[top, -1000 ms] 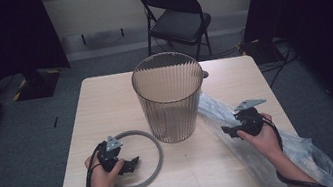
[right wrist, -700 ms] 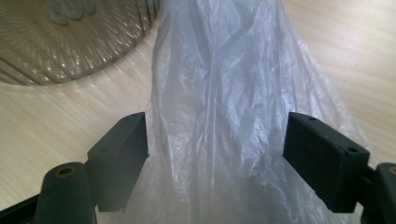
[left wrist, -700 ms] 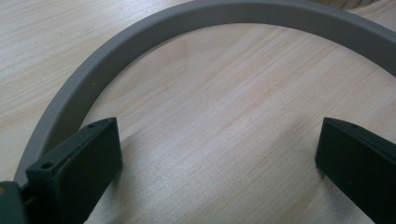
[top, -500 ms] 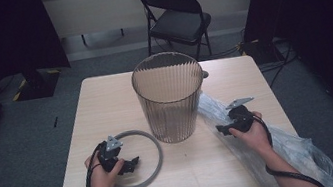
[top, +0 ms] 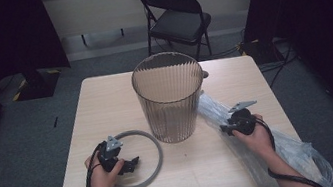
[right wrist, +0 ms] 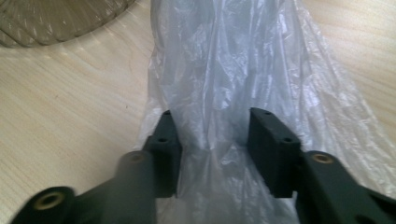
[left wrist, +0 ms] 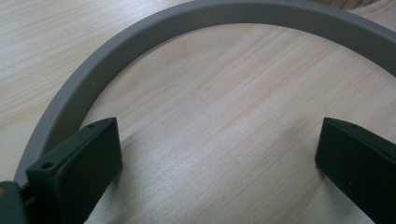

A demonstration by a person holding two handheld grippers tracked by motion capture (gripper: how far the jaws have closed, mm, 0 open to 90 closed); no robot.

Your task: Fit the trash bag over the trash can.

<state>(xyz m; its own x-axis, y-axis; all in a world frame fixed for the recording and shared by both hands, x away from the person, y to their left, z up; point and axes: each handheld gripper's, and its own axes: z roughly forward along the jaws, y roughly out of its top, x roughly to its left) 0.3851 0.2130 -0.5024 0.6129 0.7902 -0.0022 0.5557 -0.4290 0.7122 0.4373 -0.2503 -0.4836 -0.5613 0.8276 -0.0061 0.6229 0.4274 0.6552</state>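
A clear plastic bag [top: 290, 155] lies crumpled along the right side of the wooden table [top: 104, 98] and trails off its front right corner. My right gripper [top: 224, 129] is at the bag's upper end; its jaws have just been closing around bunched film [right wrist: 233, 56] and still stand apart [right wrist: 212, 133]. A ribbed translucent bin [top: 170, 98] stands upright mid-table. A grey ring [top: 155, 148] lies flat to its front left. My left gripper [top: 133, 164] rests open inside the ring [left wrist: 140, 37], its jaws wide with bare wood between them [left wrist: 219, 163].
A black folding chair [top: 178, 18] stands beyond the table's far edge. Dark curtains hang on both sides. Cables lie on the floor at the right. The bin's base [right wrist: 56, 18] is just left of the bag's end.
My right gripper has slid slightly left along the bag toward the bin, and its jaws have narrowed around the film. The left gripper and ring have stayed put.
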